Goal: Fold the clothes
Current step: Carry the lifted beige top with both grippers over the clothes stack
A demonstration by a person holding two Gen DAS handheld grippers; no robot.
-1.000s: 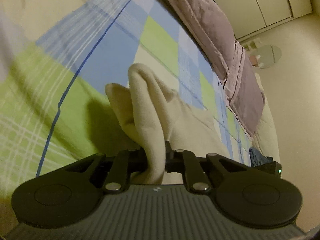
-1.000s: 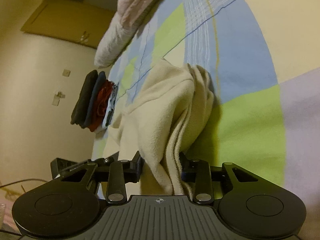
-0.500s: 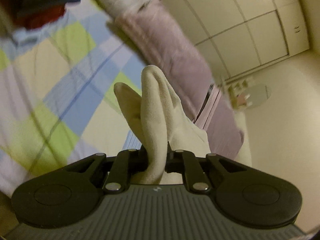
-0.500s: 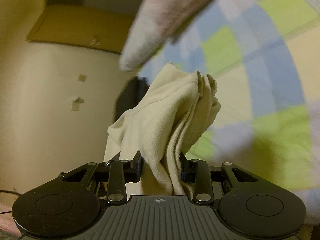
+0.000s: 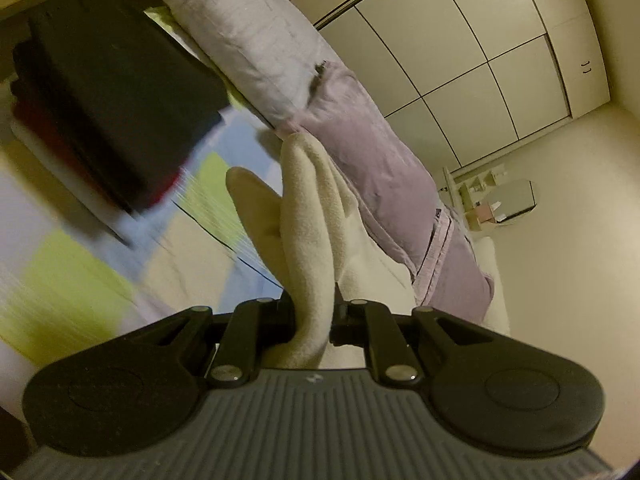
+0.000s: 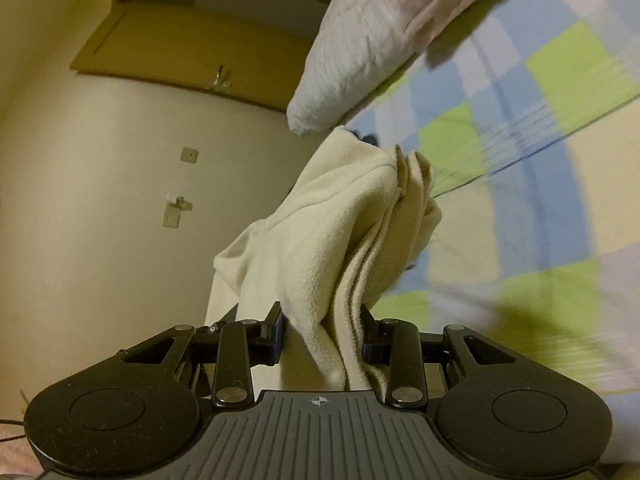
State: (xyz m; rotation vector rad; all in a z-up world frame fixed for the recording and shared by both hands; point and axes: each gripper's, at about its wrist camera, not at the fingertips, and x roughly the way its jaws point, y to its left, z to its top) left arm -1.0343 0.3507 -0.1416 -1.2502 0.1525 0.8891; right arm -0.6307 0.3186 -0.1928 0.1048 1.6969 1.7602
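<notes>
**Above the bed: garment held at two points**

Above the checked bedsheet (image 5: pixel 100 280), both tongs grip one cream fleece garment (image 5: pixel 308 240). The left tongs (image 5: pixel 312 316) are pressed nearly together on a thin fold of the cloth; a single ridge of fabric stands up between the jaws. The right tongs (image 6: pixel 324 328) pinch a thicker bunch of the same garment (image 6: pixel 348 240), several layers stacked edge to edge, so the jaws stand further apart.

Purpose of the hold, as judged: two separate grip points let the cloth hang between them and spread under its own weight, which prepares a flat lay-down for folding. The layered bunch in the right tongs suggests a hem or gathered edge rather than a single ply.

Surroundings:
- A lilac quilt (image 5: pixel 360 128) lies rolled along the far edge of the bed, to the right in the left view.
- A dark stack of folded clothes (image 5: pixel 120 92) sits on the sheet at far left, apart from the garment; it probably marks where finished items go.
- Wardrobe doors (image 5: pixel 480 60) and a pale floor lie beyond the bed.

Caution: the fleece is soft and slack; an uneven grip could let one layer slip out.
</notes>
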